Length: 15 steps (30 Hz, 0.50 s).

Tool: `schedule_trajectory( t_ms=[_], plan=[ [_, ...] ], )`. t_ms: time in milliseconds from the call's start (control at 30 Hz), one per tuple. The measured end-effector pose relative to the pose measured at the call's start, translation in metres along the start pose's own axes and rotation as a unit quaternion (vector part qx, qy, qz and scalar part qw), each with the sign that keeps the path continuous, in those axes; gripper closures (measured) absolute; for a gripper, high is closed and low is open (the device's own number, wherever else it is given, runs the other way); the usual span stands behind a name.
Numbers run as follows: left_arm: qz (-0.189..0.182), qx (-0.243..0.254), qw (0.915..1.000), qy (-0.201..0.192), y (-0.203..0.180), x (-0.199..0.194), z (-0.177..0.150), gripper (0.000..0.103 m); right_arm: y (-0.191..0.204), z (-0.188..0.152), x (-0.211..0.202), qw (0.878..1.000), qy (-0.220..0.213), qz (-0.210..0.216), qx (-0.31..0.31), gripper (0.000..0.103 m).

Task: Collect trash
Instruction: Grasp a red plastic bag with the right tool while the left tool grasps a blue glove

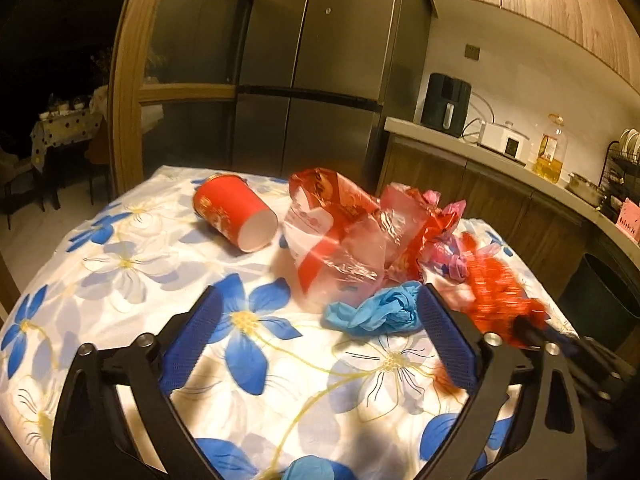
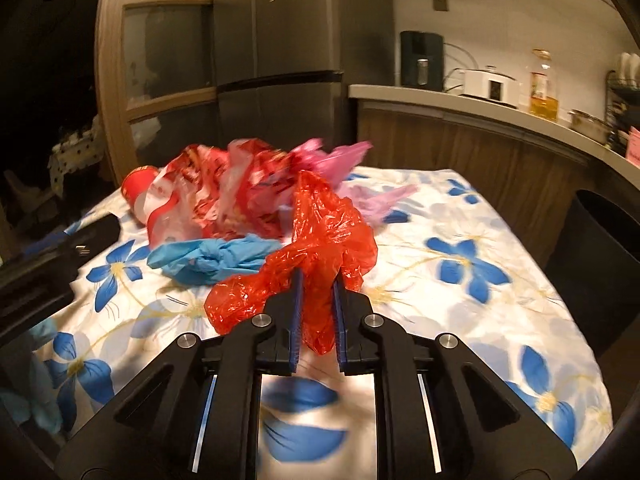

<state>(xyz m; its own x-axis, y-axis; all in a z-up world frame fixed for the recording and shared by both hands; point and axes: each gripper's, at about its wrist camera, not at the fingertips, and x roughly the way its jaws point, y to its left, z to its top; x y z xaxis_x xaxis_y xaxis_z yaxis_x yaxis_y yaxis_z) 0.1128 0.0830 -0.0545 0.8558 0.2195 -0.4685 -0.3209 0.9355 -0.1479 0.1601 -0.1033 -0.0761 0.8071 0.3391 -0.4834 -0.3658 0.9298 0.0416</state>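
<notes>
The jaws of the right gripper point(image 2: 316, 280) are clamped on a crumpled red plastic bag point(image 2: 320, 232), which bulges out above and to both sides of the blue pads, with a tail hanging down between them. The jaws of the left gripper point(image 1: 320, 304) stand wide apart over the flowered tabletop point(image 1: 120, 264), holding nothing; its right finger sits just beside a knotted blue glove point(image 1: 376, 312), though whether it touches it I cannot tell. Just behind the glove lies a heap of red, clear and pink wrappers point(image 1: 352, 232), and left of the heap a red paper cup point(image 1: 234, 212) lies on its side with its white mouth facing forward. From the left wrist view the red bag shows as a blur at the right, at the tip of the other gripper. Beyond the tabletop stand a steel fridge point(image 1: 320, 80) and a kitchen counter carrying an oil bottle point(image 1: 550, 152); a dark bin point(image 2: 600, 272) stands to the right of the tabletop
</notes>
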Motion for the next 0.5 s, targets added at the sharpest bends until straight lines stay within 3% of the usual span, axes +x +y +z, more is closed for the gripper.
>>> schedule_trajectory(
  t_ms=[100, 300, 367, 467, 500],
  plan=[
    [-0.002, 0.001, 0.9998, 0.019, -0.008, 0.013, -0.001, 0.012, -0.013, 0.000, -0.018, 1.000, -0.016, -0.011, 0.011, 0.090],
    [0.005, 0.019, 0.9968, 0.078, -0.024, 0.044, -0.007, 0.036, -0.028, 0.003, -0.044, 0.999, -0.039, -0.014, 0.021, 0.090],
    [-0.002, 0.013, 0.9947, 0.102, -0.022, 0.054, -0.009, 0.055, -0.029, 0.003, -0.048, 0.999, -0.041, -0.013, 0.022, 0.090],
    [-0.006, 0.001, 0.9918, 0.128, -0.018, 0.063, -0.012, 0.096, -0.031, 0.002, -0.053, 0.999, -0.043, -0.014, 0.023, 0.090],
    [-0.009, -0.002, 0.9906, 0.137, -0.017, 0.064, -0.014, 0.102, -0.031, 0.002, -0.053, 0.999, -0.043, -0.014, 0.024, 0.090]
  ],
)
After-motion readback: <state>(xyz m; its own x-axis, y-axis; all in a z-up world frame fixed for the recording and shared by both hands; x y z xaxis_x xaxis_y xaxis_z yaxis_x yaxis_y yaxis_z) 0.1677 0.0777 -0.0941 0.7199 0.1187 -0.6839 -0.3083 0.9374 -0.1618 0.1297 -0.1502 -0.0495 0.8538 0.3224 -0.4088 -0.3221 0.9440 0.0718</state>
